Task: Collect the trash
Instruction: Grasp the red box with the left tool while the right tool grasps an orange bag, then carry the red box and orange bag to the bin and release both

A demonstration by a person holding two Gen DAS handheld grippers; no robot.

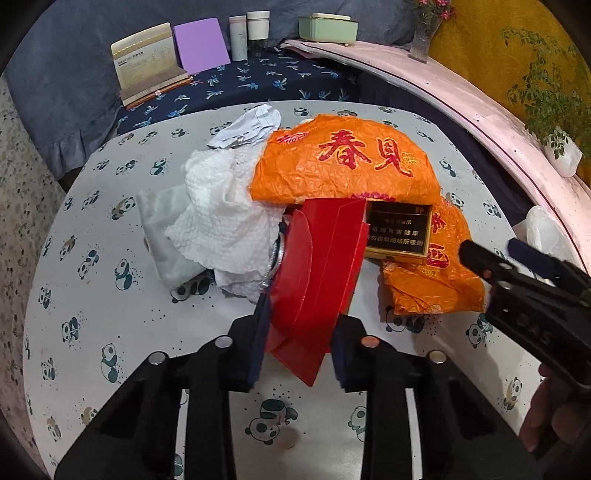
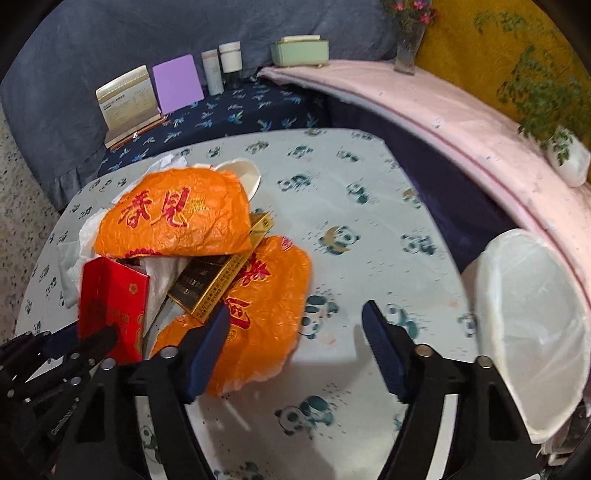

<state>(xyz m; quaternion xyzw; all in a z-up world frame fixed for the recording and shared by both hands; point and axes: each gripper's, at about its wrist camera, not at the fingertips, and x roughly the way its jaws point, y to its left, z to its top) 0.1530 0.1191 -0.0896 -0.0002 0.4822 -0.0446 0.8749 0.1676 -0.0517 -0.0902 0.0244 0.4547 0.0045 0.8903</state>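
Note:
A heap of trash lies on the panda-print table (image 1: 92, 229): two orange plastic bags (image 1: 343, 162) (image 2: 266, 317), crumpled white paper towel (image 1: 221, 210), a black-and-gold cigarette box (image 1: 399, 232) (image 2: 207, 284) and a red carton (image 1: 317, 266) (image 2: 110, 302). My left gripper (image 1: 301, 343) (image 2: 92, 339) is shut on the near end of the red carton, one pad against each side. My right gripper (image 2: 295, 332) (image 1: 491, 251) stands open at the heap's right edge. Its left finger (image 2: 210, 339) lies over the lower orange bag, and its right finger is above bare cloth.
A white-lined bin (image 2: 532, 325) stands off the table's right edge. Behind the table are an open book (image 1: 147, 62), a purple card (image 1: 201, 44), two bottles (image 1: 247, 33) and a green box (image 1: 328, 27). A pink ledge (image 1: 461, 103) carries a vase and a plant. A white bowl (image 2: 243, 173) pokes out behind the heap.

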